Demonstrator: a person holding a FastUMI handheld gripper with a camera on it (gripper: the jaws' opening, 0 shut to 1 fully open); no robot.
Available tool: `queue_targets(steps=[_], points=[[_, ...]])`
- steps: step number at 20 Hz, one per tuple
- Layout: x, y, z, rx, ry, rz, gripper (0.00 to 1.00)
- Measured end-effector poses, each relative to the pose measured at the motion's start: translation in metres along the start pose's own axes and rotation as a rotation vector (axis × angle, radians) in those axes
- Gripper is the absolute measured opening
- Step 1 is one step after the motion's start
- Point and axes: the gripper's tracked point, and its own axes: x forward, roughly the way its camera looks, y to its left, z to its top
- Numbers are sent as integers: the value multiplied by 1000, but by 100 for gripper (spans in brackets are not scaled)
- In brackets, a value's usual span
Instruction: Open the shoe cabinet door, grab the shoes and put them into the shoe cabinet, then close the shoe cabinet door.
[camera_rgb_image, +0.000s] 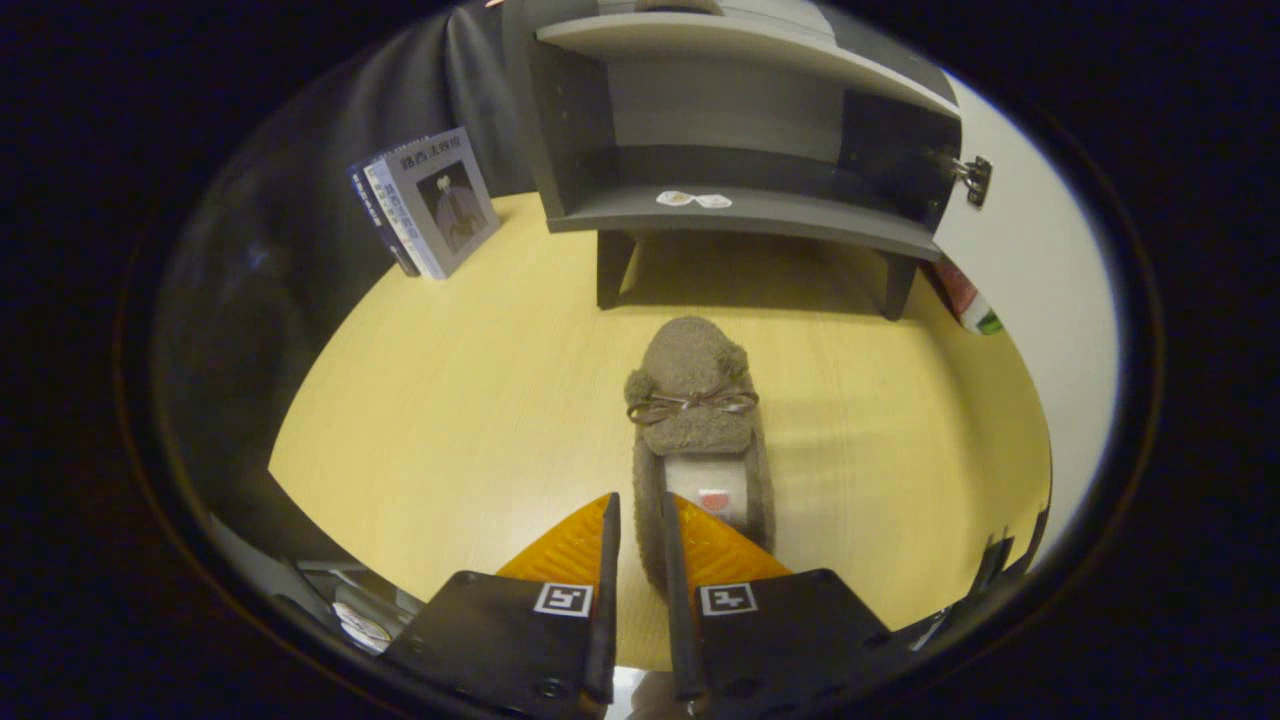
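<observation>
Gripper (640, 515) fingers nearly together, pinching the left heel wall of the slipper (695, 400): left finger outside it, right finger inside the opening. Slipper sits on the counter (450, 420), toe pointing at the shoe cabinet (740, 130) beyond. Door (1020, 230) is swung open to the right, lower shelf (760, 212) bare apart from a small sticker. Thin, soft wall, so my read: hold the squeeze firm, lift level, clear the shelf lip, go straight in. Books (430, 200) lean left of the cabinet, well clear.
</observation>
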Motion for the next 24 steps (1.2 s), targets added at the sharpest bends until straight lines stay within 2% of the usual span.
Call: queue_targets(steps=[5,7,9,13,18,24], points=[[27,-4,-15,-42,97,-10,25],[38,-7,-17,-47,95,-17,24],[27,-9,-12,-43,100,-14,12],[20,-10,-3,-12,55,-6,3],[-3,-25,26,16,-29,-16,3],[-57,-53,75,38,-186,-76,3]])
